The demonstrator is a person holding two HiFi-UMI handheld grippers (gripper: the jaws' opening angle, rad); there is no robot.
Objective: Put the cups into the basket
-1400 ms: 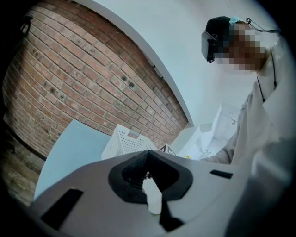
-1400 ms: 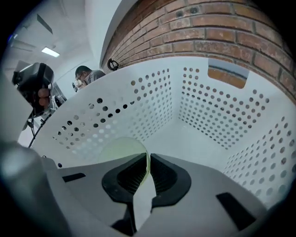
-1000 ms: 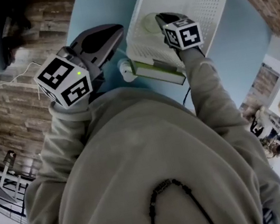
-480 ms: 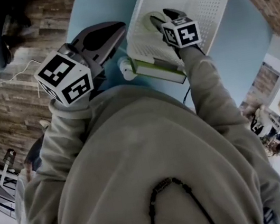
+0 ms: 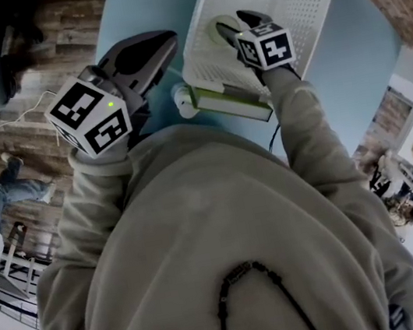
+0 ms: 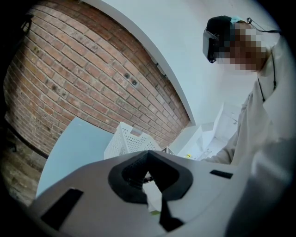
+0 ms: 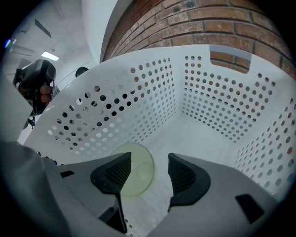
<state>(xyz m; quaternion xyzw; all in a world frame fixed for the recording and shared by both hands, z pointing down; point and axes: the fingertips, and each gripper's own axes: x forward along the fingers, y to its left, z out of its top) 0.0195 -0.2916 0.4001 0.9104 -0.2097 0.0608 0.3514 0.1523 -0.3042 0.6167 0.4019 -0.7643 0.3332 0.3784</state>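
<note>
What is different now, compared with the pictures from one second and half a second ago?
The right hand-held gripper has just been opening its jaws and has let go of the pale green cup. The cup now lies free on the floor of the basket, below the open jaws. The left hand-held gripper stayed shut and in place, and the basket did not move.

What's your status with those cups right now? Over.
Right gripper inside basket, jaws just opened, pale green cup lying free below them. Left gripper shut, empty. White cup outside basket. Nothing in the way.
</note>
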